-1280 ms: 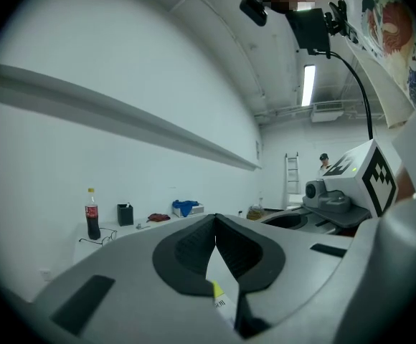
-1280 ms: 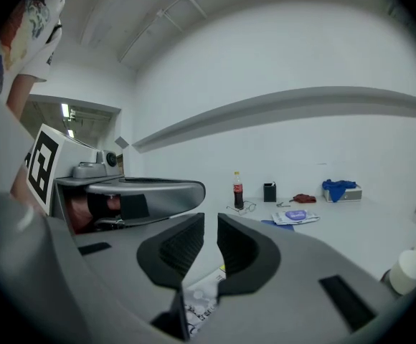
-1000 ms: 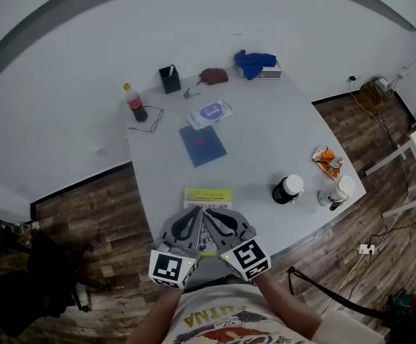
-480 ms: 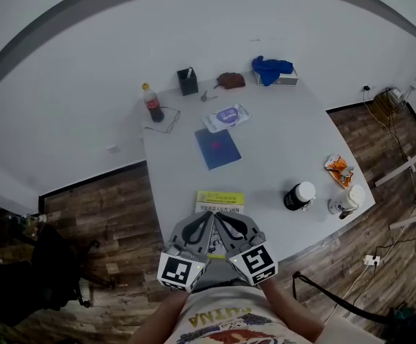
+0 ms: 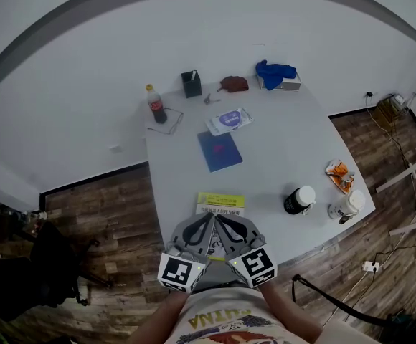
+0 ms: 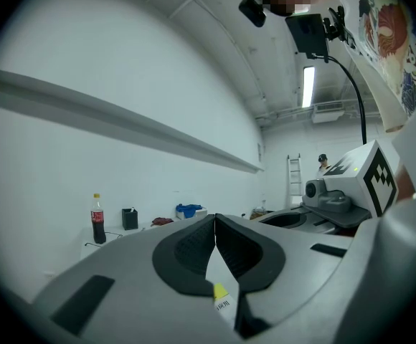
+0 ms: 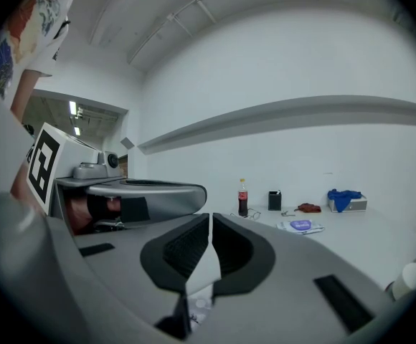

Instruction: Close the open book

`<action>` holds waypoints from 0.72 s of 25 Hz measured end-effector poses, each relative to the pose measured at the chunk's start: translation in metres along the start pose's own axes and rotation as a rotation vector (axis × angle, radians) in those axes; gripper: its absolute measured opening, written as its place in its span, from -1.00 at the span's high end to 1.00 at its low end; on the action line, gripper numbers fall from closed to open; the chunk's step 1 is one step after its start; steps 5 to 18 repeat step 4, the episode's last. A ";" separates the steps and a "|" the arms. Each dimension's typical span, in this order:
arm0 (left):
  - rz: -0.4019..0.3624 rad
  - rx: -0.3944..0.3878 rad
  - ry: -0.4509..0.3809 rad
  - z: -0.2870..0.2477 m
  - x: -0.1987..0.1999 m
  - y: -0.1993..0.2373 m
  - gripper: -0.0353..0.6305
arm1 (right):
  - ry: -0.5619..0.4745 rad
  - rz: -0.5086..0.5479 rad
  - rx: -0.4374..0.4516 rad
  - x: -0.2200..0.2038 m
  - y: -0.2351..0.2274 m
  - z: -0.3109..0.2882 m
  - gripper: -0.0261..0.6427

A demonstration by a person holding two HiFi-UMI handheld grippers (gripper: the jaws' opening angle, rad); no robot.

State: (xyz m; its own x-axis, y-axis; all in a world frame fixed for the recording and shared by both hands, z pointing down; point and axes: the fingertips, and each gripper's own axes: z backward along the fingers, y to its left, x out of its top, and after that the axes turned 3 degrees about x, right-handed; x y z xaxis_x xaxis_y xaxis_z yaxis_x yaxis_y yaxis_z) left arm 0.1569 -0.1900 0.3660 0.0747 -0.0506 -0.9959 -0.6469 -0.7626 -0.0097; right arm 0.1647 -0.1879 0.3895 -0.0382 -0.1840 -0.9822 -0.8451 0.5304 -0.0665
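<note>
A blue book (image 5: 219,150) lies shut and flat in the middle of the white table (image 5: 280,149). A yellow booklet (image 5: 220,204) lies near the front edge, just beyond my fingertips. Both grippers hover side by side over that edge, pointing across the table. My left gripper (image 5: 209,218) (image 6: 215,218) is shut, its pads meeting at the tips with nothing in them. My right gripper (image 5: 218,218) (image 7: 210,218) has just been closing; only a hairline slit is left between its pads, and nothing is between them.
At the back stand a cola bottle (image 5: 155,104), glasses (image 5: 173,120), a black pen cup (image 5: 191,84), a brown object (image 5: 234,84) and a blue cloth on a box (image 5: 276,71). A wipes pack (image 5: 229,120) lies behind the book. At the right are a black jar (image 5: 298,200), a cup (image 5: 344,206) and an orange wrapper (image 5: 338,174).
The head view has shifted, so the table and its objects sit a little further right in the picture. Both grippers stay at the front edge; nothing on the table has moved.
</note>
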 end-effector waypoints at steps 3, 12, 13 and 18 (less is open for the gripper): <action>-0.003 0.001 -0.002 0.000 0.001 -0.002 0.85 | -0.007 -0.004 0.003 0.000 0.000 0.002 0.83; -0.005 0.002 -0.003 0.000 0.001 -0.003 0.85 | -0.009 -0.005 0.003 0.000 0.000 0.002 0.83; -0.005 0.002 -0.003 0.000 0.001 -0.003 0.85 | -0.009 -0.005 0.003 0.000 0.000 0.002 0.83; -0.005 0.002 -0.003 0.000 0.001 -0.003 0.85 | -0.009 -0.005 0.003 0.000 0.000 0.002 0.83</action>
